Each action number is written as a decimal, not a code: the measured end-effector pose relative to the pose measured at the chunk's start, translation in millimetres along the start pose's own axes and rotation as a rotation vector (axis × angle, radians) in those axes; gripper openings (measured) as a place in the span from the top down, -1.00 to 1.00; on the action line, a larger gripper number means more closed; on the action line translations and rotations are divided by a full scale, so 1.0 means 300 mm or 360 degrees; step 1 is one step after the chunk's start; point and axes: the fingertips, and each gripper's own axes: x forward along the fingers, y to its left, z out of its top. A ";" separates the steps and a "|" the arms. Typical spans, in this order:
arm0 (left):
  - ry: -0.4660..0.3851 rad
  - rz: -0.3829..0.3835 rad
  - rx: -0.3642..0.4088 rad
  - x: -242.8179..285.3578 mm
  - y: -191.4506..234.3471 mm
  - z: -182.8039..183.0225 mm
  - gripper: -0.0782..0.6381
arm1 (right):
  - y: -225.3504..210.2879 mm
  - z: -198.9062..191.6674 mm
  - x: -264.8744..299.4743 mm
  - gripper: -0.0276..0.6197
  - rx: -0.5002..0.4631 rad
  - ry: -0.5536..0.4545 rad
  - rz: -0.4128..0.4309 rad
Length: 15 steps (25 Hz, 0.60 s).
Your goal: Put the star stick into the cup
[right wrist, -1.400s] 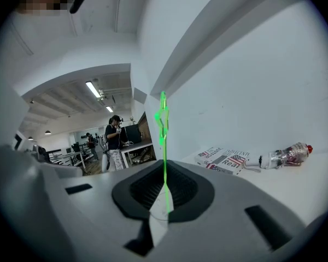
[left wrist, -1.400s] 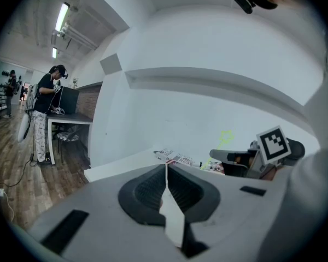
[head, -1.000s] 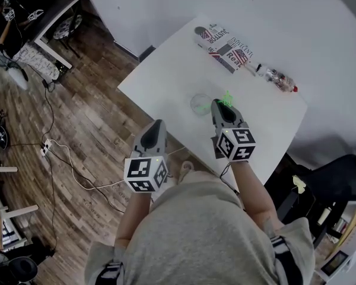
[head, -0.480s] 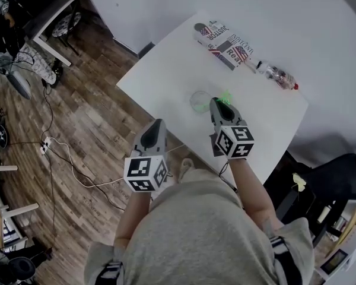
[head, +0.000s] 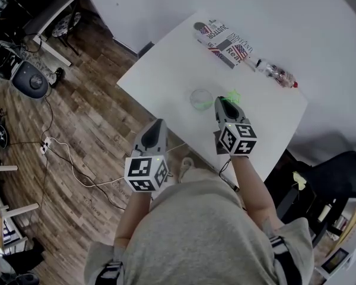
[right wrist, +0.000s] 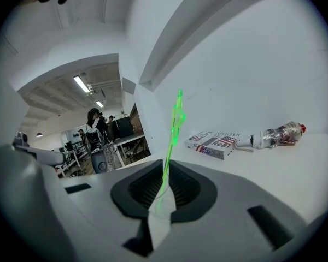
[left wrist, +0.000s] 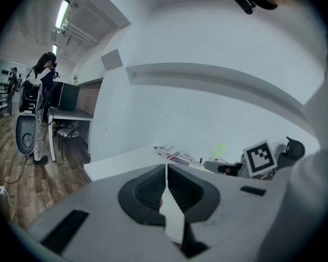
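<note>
A thin bright-green star stick (right wrist: 173, 135) stands up from between the jaws of my right gripper (right wrist: 163, 185), which is shut on it. From the head view its star tip (head: 232, 98) shows just past my right gripper (head: 224, 104), to the right of a clear cup (head: 201, 99) standing on the white table (head: 160, 76). The stick is beside the cup, not inside it. My left gripper (head: 156, 129) hovers off the table's near edge over the wood floor, jaws shut with nothing between them (left wrist: 165, 180).
A flag-printed box (head: 221, 43) and a clear bottle with a red cap (head: 275, 74) lie at the table's far side. Cables (head: 65, 159) trail on the wood floor. A dark chair (head: 326, 177) stands at right. People stand by desks (left wrist: 41, 111) far left.
My right gripper with the stick has shifted slightly right and away from the cup. The left gripper has stayed put. A dark round object has moved into the room's upper left.
</note>
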 end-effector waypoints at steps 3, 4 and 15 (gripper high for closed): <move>-0.0001 -0.0001 0.0001 -0.011 0.000 -0.001 0.74 | -0.016 -0.007 -0.002 0.81 0.0003 0.0017 -0.0028; -0.0004 0.0000 0.0000 -0.014 0.001 0.000 0.75 | -0.023 -0.013 -0.002 0.80 0.0006 0.0029 -0.0038; -0.0021 0.0015 -0.0004 -0.075 0.002 -0.001 0.74 | -0.015 -0.055 -0.020 0.79 -0.0007 0.0094 -0.0061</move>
